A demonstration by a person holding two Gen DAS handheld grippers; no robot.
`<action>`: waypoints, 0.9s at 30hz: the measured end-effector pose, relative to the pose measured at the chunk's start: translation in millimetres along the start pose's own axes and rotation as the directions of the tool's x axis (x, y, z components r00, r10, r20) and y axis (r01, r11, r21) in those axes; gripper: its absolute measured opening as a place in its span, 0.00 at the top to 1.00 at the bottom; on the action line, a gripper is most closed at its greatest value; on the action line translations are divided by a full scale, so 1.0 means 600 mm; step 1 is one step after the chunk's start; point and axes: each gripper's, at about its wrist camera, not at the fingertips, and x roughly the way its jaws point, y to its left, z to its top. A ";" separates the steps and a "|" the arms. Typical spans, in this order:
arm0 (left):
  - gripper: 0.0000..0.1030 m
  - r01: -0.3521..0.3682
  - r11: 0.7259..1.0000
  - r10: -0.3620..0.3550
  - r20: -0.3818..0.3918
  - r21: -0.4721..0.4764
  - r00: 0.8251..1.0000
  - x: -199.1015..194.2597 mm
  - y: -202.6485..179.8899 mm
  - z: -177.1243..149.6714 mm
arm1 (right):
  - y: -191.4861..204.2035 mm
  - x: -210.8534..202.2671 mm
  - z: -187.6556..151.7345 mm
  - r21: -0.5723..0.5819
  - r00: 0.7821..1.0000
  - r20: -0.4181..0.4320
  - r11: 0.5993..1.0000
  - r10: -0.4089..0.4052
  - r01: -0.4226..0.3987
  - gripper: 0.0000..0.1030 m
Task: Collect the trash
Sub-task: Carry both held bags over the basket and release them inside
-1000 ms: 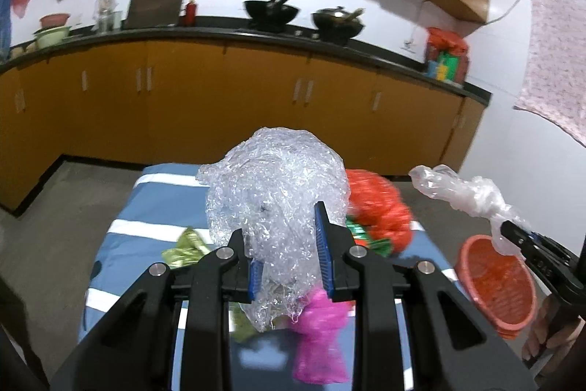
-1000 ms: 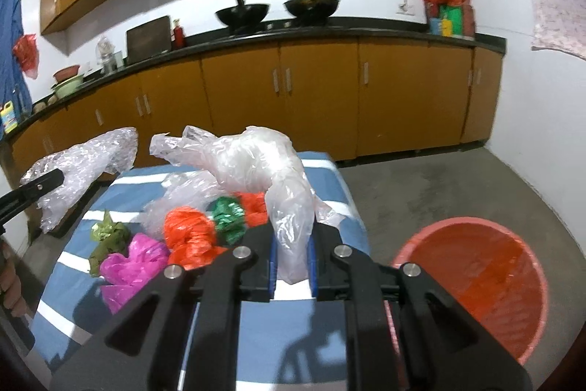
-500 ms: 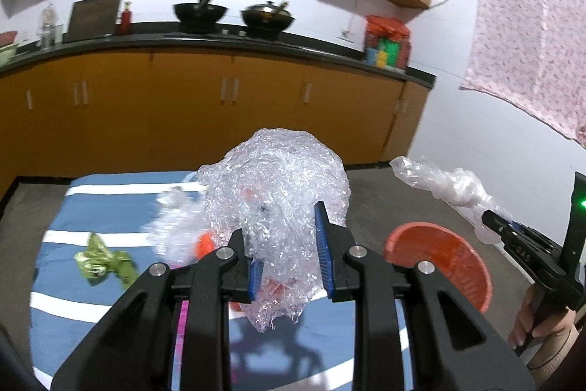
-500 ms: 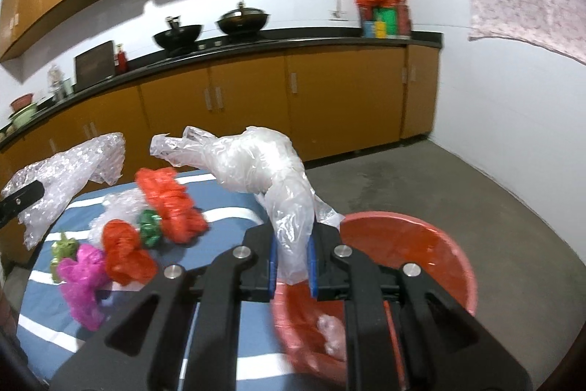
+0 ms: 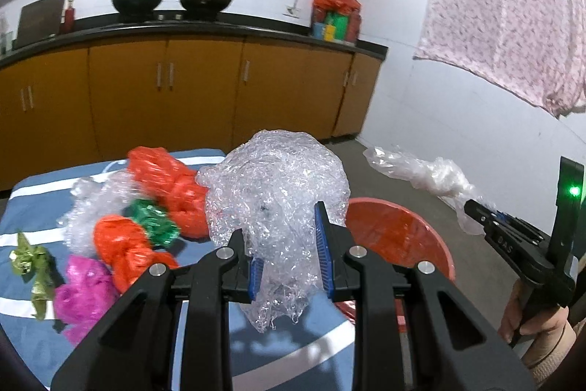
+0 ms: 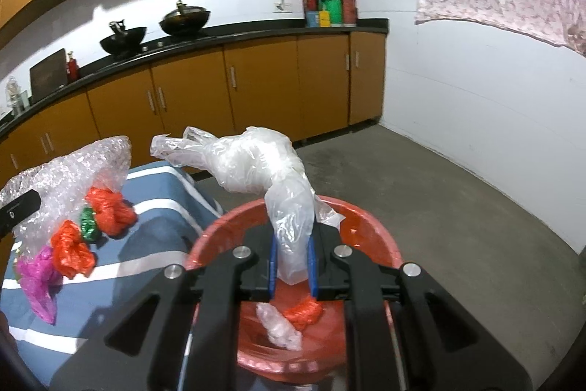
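Table (image 5: 44, 193) in front of the counter (image 5: 219, 28). Basin (image 6: 366, 226) on the floor just right of the table. Bag pile (image 5: 146, 207) on the table, wrapper (image 5: 33, 262) at its left end. Bubble wrap (image 5: 278, 193) between left gripper (image 5: 289, 257) jaws, above table's right edge. Clear bag (image 6: 278, 193) in right gripper (image 6: 292, 266), over the basin. Two scraps (image 6: 289, 321) lie in the basin. Woks (image 5: 172, 0) on the counter, cloth (image 5: 512, 17) on the right wall.

blue white-striped table (image 5: 205, 347), crumpled orange (image 5: 124, 248), green (image 5: 152, 220), pink (image 5: 82, 295), gold (image 5: 31, 261), clear wrappers (image 5: 93, 204) on it
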 end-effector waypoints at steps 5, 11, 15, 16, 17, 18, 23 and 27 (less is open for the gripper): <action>0.75 0.029 1.000 -0.028 -0.023 0.011 0.999 0.022 -0.023 -0.005 | -0.018 0.004 -0.010 0.019 0.999 -0.014 0.999 -0.032 0.032 0.86; 0.75 0.068 0.997 -0.066 -0.053 0.038 0.996 0.048 -0.056 -0.018 | -0.037 0.018 -0.023 0.042 0.997 -0.042 0.997 -0.065 0.066 0.86; 0.75 0.094 0.994 -0.090 -0.077 0.054 0.993 0.070 -0.082 -0.028 | -0.046 0.029 -0.032 0.053 0.995 -0.060 0.995 -0.079 0.083 0.86; 0.75 0.100 0.993 -0.095 -0.085 0.058 0.992 0.076 -0.087 -0.030 | -0.048 0.032 -0.033 0.055 0.995 -0.063 0.995 -0.082 0.085 0.86; 0.75 0.104 0.993 -0.098 -0.092 0.062 0.991 0.080 -0.090 -0.031 | -0.048 0.034 -0.033 0.056 0.994 -0.065 0.995 -0.084 0.088 0.86; 0.75 0.109 0.992 -0.102 -0.103 0.068 0.989 0.087 -0.095 -0.036 | -0.051 0.037 -0.035 0.058 0.994 -0.068 0.994 -0.088 0.092 0.86; 0.75 0.129 0.987 -0.115 -0.137 0.098 0.984 0.110 -0.113 -0.044 | -0.060 0.050 -0.039 0.069 0.992 -0.082 0.992 -0.100 0.106 0.86; 0.75 0.139 0.985 -0.122 -0.155 0.105 0.980 0.127 -0.125 -0.045 | -0.064 0.064 -0.042 0.083 0.990 -0.098 0.990 -0.103 0.111 0.86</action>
